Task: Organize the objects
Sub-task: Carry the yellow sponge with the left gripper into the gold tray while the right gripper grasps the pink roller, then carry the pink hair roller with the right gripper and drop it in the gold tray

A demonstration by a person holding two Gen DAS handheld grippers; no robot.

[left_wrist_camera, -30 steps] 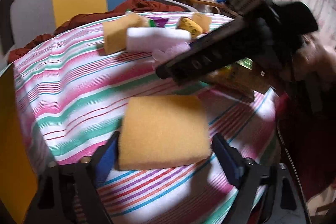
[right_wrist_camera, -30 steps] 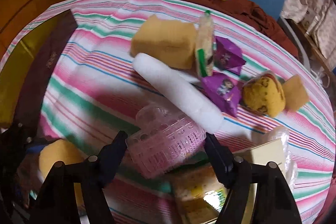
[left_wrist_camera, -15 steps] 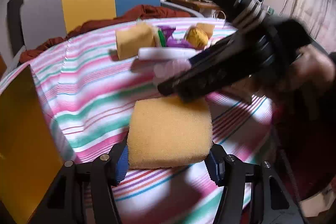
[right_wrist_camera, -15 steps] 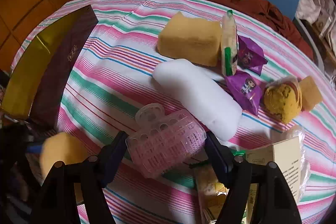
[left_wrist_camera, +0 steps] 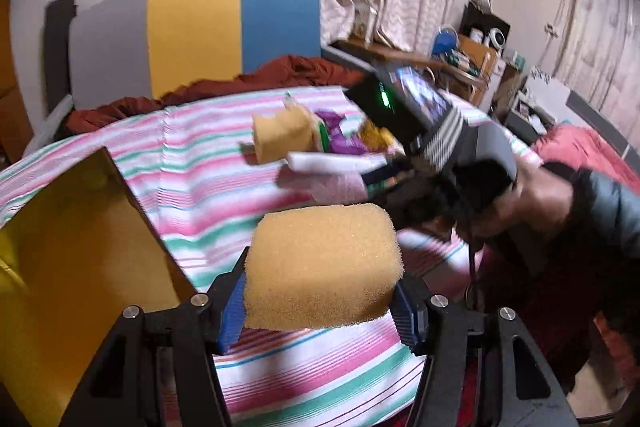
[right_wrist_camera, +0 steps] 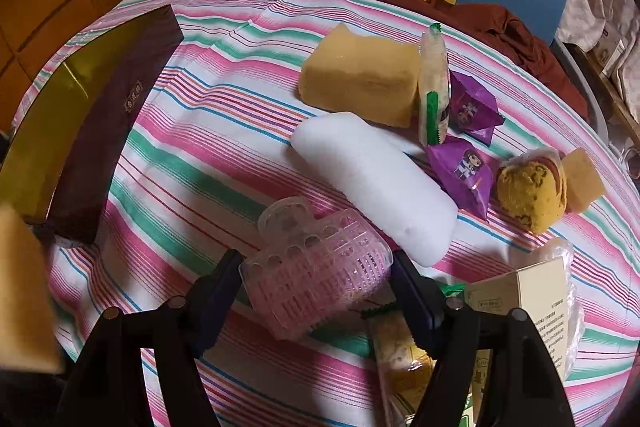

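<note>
Sponge (left_wrist_camera: 322,267) sits clamped between my left claw's (left_wrist_camera: 320,301) blue pads, its sides squeezed in and its underside clear of the striped cloth (left_wrist_camera: 192,163). Just left of that claw lies the gold box (left_wrist_camera: 76,267), open side up. Ahead of the fingers, further along the cloth, I see a second yellow sponge (left_wrist_camera: 280,135), a white foam block (left_wrist_camera: 336,163) and purple packets (left_wrist_camera: 336,135), all blurred. To the right of the left claw, a hand (left_wrist_camera: 524,203) holds my other gripper body.

My right claw (right_wrist_camera: 316,275) is closed on the pink basket (right_wrist_camera: 316,271): both pads press its mesh walls, and the basket hangs tilted, its clear handle (right_wrist_camera: 286,217) pointing away from me. Just beyond the right fingertip lies the white foam block (right_wrist_camera: 376,187), its near end close to the basket. Further ahead is the big yellow sponge (right_wrist_camera: 360,79), with a white-and-green packet (right_wrist_camera: 434,87) leaning on its right side and two purple packets (right_wrist_camera: 472,107) beside that. Right of those sit a bun (right_wrist_camera: 528,191) in clear wrap and a small yellow cube (right_wrist_camera: 582,179) touching it. Beneath and right of the right claw lie a cream carton (right_wrist_camera: 536,303) in plastic and a yellow snack bag (right_wrist_camera: 400,355). Far left of this claw the gold box (right_wrist_camera: 92,123) shows its dark side, and the held sponge (right_wrist_camera: 22,299) fills the left edge.
</note>
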